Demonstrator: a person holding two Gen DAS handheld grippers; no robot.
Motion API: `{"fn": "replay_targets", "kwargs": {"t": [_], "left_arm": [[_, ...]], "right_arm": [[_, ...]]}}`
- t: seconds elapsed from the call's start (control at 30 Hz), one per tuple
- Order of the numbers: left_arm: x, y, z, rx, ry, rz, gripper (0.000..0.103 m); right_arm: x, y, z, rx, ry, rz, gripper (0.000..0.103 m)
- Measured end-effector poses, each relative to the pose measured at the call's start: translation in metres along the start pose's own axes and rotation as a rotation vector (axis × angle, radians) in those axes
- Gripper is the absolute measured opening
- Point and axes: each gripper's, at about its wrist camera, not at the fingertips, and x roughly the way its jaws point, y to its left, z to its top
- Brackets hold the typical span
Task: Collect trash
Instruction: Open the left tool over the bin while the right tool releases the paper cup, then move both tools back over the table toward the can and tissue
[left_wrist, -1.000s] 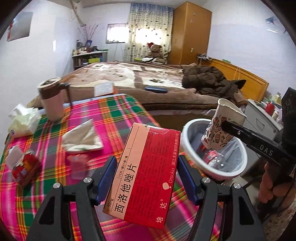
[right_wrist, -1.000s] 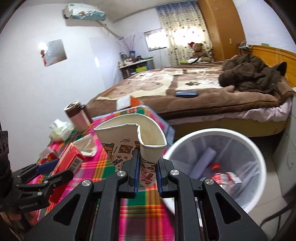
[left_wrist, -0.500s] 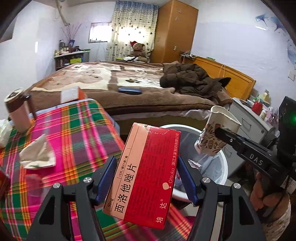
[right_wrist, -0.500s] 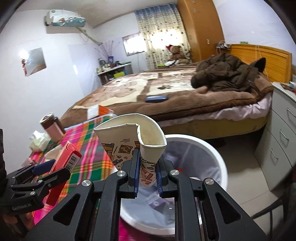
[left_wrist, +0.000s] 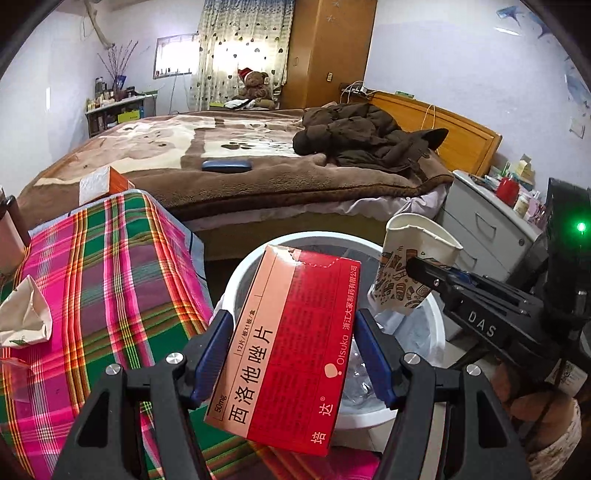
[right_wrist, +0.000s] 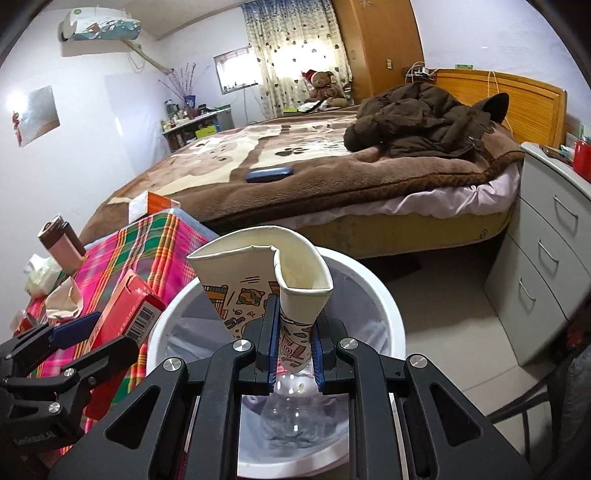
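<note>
Holding two pieces of trash over the bin, we have one in each gripper. Our left gripper (left_wrist: 291, 354) pinches a red and salmon medicine box (left_wrist: 284, 354) between its blue pads, one pad on each long edge. The box front carries large Chinese characters, "50mg" at one corner and the brand "Otsuka" beside a small round logo; its top flap is torn open. In the right wrist view the same box (right_wrist: 129, 317) shows a barcode on its end.

Our right gripper (right_wrist: 293, 354) has its fingers pressed close together on a crushed paper cup (right_wrist: 280, 280) — white inside, with cartoon drawings in orange and black on the outside, its rim folded in on itself. Seen from the left wrist, the cup (left_wrist: 410, 269) sits in the black jaws of that gripper, whose side reads "DAS".

Both things hang above the white trash bin (right_wrist: 388, 314), lined with a pale bag; a clear plastic bottle (right_wrist: 295, 410) lies inside. Beside the bin stands a table with a plaid cloth (left_wrist: 110, 280) in pink and green, and a crumpled tissue (left_wrist: 26, 317) rests on it.
</note>
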Motion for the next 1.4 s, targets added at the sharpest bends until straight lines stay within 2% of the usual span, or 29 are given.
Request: {"fn": "replay_targets", "kwargs": {"t": [0.27, 0.37, 0.4, 0.47, 0.53, 0.6, 0.97, 1.23, 1.4], "left_arm": [[0.012, -0.004, 0.001, -0.005, 0.030, -0.017, 0.070], [0.010, -0.004, 0.001, -0.007, 0.024, -0.015, 0.081], [0.009, -0.004, 0.001, -0.004, 0.018, -0.020, 0.081], [0.008, -0.004, 0.001, -0.009, 0.018, -0.019, 0.081], [0.006, -0.002, 0.002, -0.013, 0.013, -0.013, 0.081], [0.003, -0.001, 0.001, -0.016, 0.008, -0.006, 0.081], [-0.018, 0.014, -0.003, -0.046, -0.021, 0.013, 0.082], [-0.040, 0.031, -0.009, -0.075, -0.054, 0.042, 0.082], [-0.058, 0.050, -0.017, -0.100, -0.090, 0.101, 0.082]], "right_arm": [[0.011, -0.008, 0.000, -0.001, 0.034, -0.013, 0.016], [0.012, -0.007, 0.000, -0.006, 0.049, -0.010, 0.016], [0.012, -0.006, -0.001, -0.011, 0.049, -0.018, 0.017], [0.010, -0.006, -0.001, -0.017, 0.046, -0.023, 0.027], [0.007, -0.006, -0.001, -0.012, 0.036, -0.015, 0.048], [0.004, -0.005, -0.001, -0.011, 0.023, -0.007, 0.053], [-0.009, 0.005, 0.000, -0.006, -0.015, 0.009, 0.053], [-0.019, 0.024, -0.002, -0.019, -0.042, 0.053, 0.053], [-0.019, 0.043, -0.003, -0.043, -0.049, 0.091, 0.053]]}}
